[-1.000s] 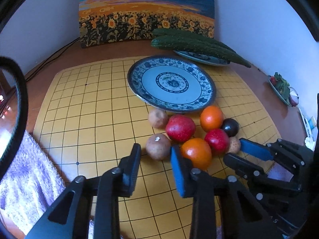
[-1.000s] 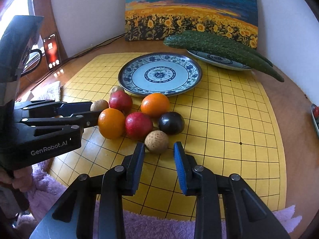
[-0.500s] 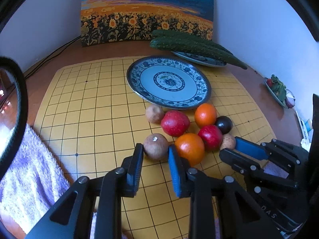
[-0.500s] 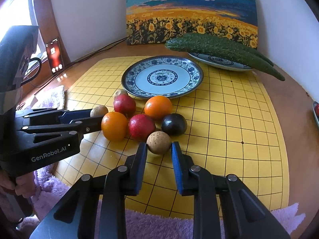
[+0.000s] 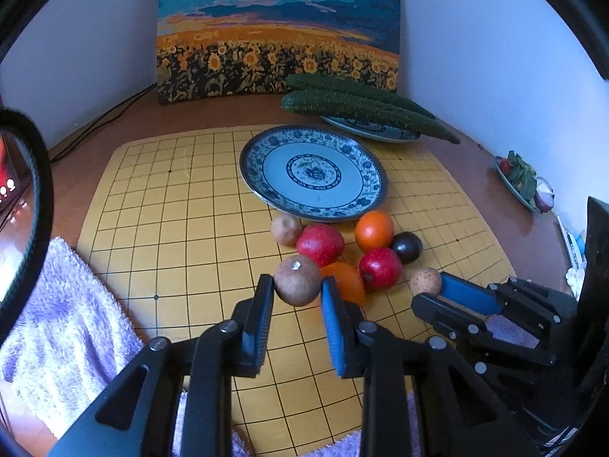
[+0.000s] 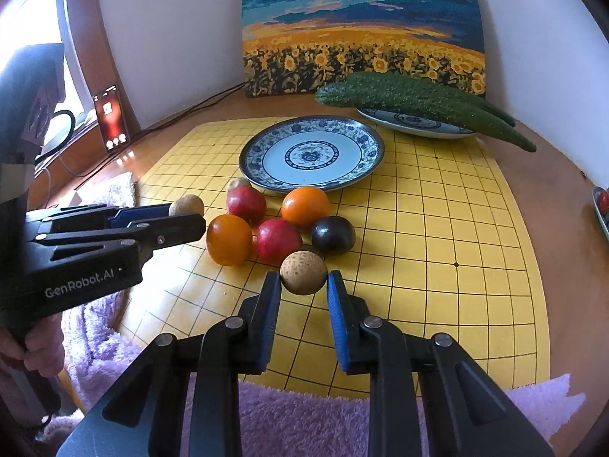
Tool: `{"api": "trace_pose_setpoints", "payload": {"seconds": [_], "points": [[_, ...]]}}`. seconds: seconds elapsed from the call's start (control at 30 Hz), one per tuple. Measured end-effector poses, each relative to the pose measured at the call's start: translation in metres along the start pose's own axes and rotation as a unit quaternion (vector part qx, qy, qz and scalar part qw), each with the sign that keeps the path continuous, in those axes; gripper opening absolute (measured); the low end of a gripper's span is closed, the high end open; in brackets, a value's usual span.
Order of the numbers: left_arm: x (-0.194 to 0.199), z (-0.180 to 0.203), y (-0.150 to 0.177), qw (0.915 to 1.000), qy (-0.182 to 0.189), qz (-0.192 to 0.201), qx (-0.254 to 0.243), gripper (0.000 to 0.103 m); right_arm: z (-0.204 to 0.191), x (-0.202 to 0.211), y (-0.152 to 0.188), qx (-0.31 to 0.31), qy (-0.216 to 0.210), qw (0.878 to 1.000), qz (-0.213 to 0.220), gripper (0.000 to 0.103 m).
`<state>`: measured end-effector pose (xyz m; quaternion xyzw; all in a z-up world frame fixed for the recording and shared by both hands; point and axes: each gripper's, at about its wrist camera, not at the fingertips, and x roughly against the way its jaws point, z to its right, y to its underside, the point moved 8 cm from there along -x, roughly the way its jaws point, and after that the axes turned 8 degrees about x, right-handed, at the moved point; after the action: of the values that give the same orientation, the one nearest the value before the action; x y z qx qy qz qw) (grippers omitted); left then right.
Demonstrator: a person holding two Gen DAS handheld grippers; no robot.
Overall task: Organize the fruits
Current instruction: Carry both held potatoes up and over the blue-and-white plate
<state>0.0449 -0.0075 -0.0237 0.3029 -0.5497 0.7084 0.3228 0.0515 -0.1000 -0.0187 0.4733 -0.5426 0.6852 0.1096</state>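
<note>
A pile of fruit lies on the yellow grid board [image 5: 171,228] in front of an empty blue-patterned plate [image 5: 312,169]: two oranges [image 6: 305,205], two red fruits [image 6: 278,240], a dark plum [image 6: 333,234] and brown round fruits. My left gripper [image 5: 297,285] is shut on a brown fruit [image 5: 297,285] at its fingertips. My right gripper [image 6: 303,280] is shut on another brown fruit [image 6: 303,272]; it also shows in the left wrist view [image 5: 425,282]. Both held fruits sit just above the board.
Two cucumbers [image 6: 418,99] lie on a second plate [image 6: 415,123] at the back right. A sunflower painting [image 5: 278,30] leans on the wall. A purple towel [image 5: 57,323] lies at the board's front and left. A phone [image 6: 112,120] stands at the left.
Both grippers have moved forward around their brown fruits and closed on them. The left gripper's fruit now looks slightly raised from the board.
</note>
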Motion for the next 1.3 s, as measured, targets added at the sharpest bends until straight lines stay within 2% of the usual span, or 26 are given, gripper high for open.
{"api": "trace_pose_setpoints", "payload": {"seconds": [0.67,1.0,1.3], "points": [[0.010,0.014,-0.051,0.9997,0.006,0.015,-0.017,0.026,0.009,0.016,-0.050,0.021,0.003,1.000,0.017,0.026],[-0.010,0.020,-0.075,0.9997,0.005,0.011,-0.023,0.026,0.021,-0.001,-0.072,0.015,0.000,1.000,0.014,0.026],[-0.041,0.018,-0.080,0.9998,0.005,-0.009,-0.017,0.026,0.031,-0.025,-0.082,0.002,0.001,1.000,0.006,0.026]]}}
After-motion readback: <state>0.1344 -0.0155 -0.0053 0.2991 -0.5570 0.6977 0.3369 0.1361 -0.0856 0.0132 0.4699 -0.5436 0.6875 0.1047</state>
